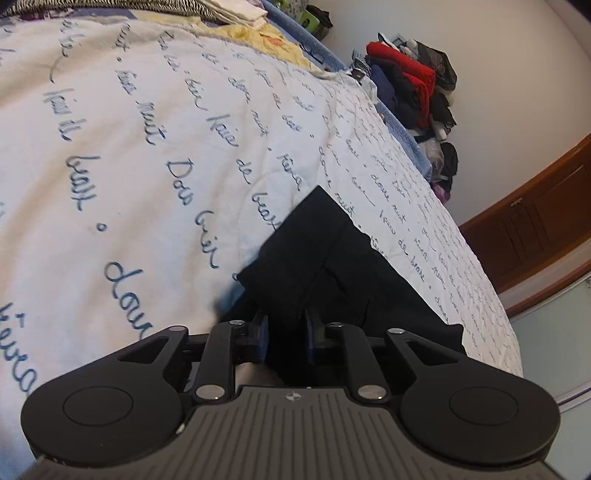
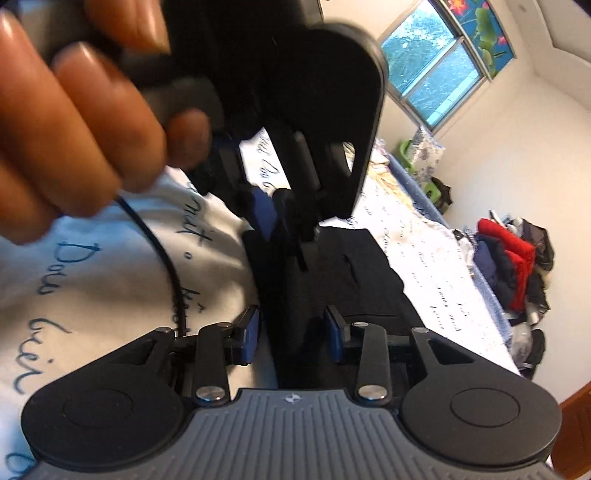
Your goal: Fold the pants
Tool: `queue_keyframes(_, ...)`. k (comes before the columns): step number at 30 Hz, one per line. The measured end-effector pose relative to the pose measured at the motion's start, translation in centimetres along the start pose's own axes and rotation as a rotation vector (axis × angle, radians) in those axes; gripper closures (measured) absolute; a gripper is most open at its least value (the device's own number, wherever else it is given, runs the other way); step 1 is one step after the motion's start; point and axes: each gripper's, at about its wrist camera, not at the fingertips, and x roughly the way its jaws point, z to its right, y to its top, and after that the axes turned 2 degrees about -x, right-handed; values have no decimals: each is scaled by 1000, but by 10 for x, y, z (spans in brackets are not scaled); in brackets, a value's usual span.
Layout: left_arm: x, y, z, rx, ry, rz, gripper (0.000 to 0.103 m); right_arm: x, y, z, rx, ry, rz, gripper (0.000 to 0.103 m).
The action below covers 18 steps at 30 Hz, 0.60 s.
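Note:
The black pants (image 1: 325, 254) lie folded on the white bedspread with blue script (image 1: 129, 147). My left gripper (image 1: 286, 332) is shut on the near edge of the pants, fabric bunched between its blue pads. In the right wrist view the pants (image 2: 332, 273) run forward between the jaws of my right gripper (image 2: 293, 332), which stand apart with fabric between them; the pads do not clearly press it. The left gripper (image 2: 273, 210) and the hand holding it (image 2: 74, 122) loom close above the pants in that view.
A pile of red, navy and black clothes (image 1: 410, 85) sits past the bed's far edge by the wall, also seen in the right wrist view (image 2: 509, 266). Folded cloths (image 1: 236, 14) lie at the bed's head. A wooden door (image 1: 535, 229) stands at the right. A window (image 2: 439, 55) is behind.

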Motion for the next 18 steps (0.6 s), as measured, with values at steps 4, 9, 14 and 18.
queue_keyframes(4, -7, -1, -5, -26, -15, -8, 57, 8, -1, 2, -29, -27, 15, 68)
queue_keyframes(9, -4, -4, -25, -151, -103, -64, 40, 5, 1, 4, 18, -32, 50, 79)
queue_keyframes(14, 5, -2, -29, -215, -154, -68, 39, -1, 3, 27, 172, -18, 83, 80)
queue_keyframes(18, 14, 0, -25, -226, -153, -57, 39, 1, 4, 35, 206, 53, 41, 78)
